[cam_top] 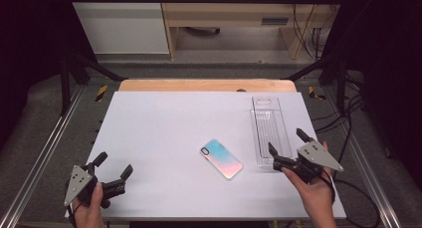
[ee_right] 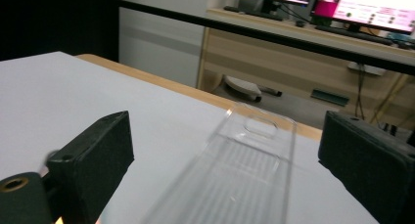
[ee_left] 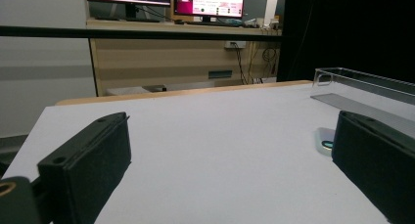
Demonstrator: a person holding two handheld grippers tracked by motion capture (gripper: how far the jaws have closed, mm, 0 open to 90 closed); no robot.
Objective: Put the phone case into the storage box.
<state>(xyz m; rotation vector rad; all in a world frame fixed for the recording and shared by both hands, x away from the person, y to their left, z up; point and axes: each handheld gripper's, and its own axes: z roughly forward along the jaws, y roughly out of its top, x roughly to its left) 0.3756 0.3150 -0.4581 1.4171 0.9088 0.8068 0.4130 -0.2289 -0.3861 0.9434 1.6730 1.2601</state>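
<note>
A phone [cam_top: 222, 159] in a pastel blue and pink case lies flat near the middle of the white table top [cam_top: 164, 123]. Just right of it lies a long clear plastic tray [cam_top: 270, 131]. My right gripper [cam_top: 286, 141] is open at the tray's near end. In the right gripper view, the tray [ee_right: 244, 170] runs away between the wide-apart jaws of that gripper [ee_right: 225, 145], and the pads do not touch it. My left gripper [cam_top: 114, 164] is open and holds nothing at the table's near left corner. Its own view shows the phone's end [ee_left: 325, 138] and the tray [ee_left: 362, 84] far to the right.
A wooden edge [cam_top: 206, 85] borders the far side of the table. Metal rails [cam_top: 45, 153] run along both sides. Behind stand a desk with monitors [ee_left: 210, 1] and hanging cables [cam_top: 308, 34]. The white surface stretches wide between the left gripper and the phone.
</note>
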